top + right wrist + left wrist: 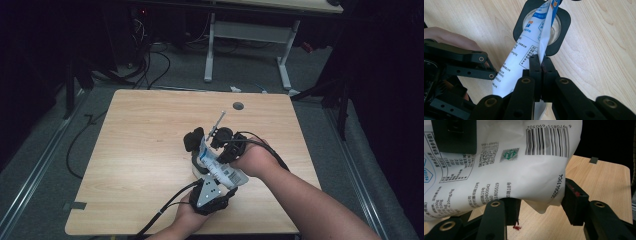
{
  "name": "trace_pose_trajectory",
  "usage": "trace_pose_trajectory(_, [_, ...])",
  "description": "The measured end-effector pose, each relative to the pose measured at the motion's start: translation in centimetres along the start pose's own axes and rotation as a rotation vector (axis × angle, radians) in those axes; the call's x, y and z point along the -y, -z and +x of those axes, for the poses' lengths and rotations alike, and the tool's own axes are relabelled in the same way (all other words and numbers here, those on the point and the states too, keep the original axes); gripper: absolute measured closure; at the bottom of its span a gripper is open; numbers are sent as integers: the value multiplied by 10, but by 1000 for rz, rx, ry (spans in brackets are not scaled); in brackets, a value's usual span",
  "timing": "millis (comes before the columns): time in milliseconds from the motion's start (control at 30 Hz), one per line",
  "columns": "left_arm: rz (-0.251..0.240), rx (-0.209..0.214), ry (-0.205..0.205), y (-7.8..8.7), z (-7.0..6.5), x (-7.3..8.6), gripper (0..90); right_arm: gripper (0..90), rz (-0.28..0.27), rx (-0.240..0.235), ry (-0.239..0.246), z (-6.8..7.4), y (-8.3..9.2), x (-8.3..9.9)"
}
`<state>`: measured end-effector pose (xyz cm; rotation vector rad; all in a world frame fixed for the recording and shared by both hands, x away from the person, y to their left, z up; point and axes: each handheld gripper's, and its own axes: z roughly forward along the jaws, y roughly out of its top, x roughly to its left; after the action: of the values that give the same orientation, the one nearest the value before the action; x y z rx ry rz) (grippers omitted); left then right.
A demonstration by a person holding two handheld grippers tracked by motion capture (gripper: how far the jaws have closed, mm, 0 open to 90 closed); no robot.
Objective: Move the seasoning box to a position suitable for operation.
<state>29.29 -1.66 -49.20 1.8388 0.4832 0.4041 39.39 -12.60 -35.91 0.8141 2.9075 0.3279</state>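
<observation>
A white pouch [216, 167] with blue print and a barcode hangs over the wooden table [145, 130], held between both grippers. My left gripper [227, 177] comes up from the near edge. Its pads sit on either side of the pouch's [524, 175] bulging lower end, left gripper [541, 207] shut on it. My right gripper [214, 150] reaches in from the right, right gripper [541, 62] pinched tight on the pouch's [524, 57] thin side seam. The pouch's far tip points into the round opening of a black-rimmed container [564, 27], which stands on the table just left of the hands as the black-rimmed container [192, 140].
A grey round cap [238, 106] sits near the table's far edge and a grey tape patch [75, 205] at its near left corner. A small red mark [517, 227] lies on the wood under the left gripper. Cables and a desk frame [247, 45] stand on the floor beyond.
</observation>
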Motion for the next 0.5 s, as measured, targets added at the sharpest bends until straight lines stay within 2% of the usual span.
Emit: trace_pose_trajectory(500, [0,-4,-6,0,1,-1,538,893,-4,0,6,1,-3,-2])
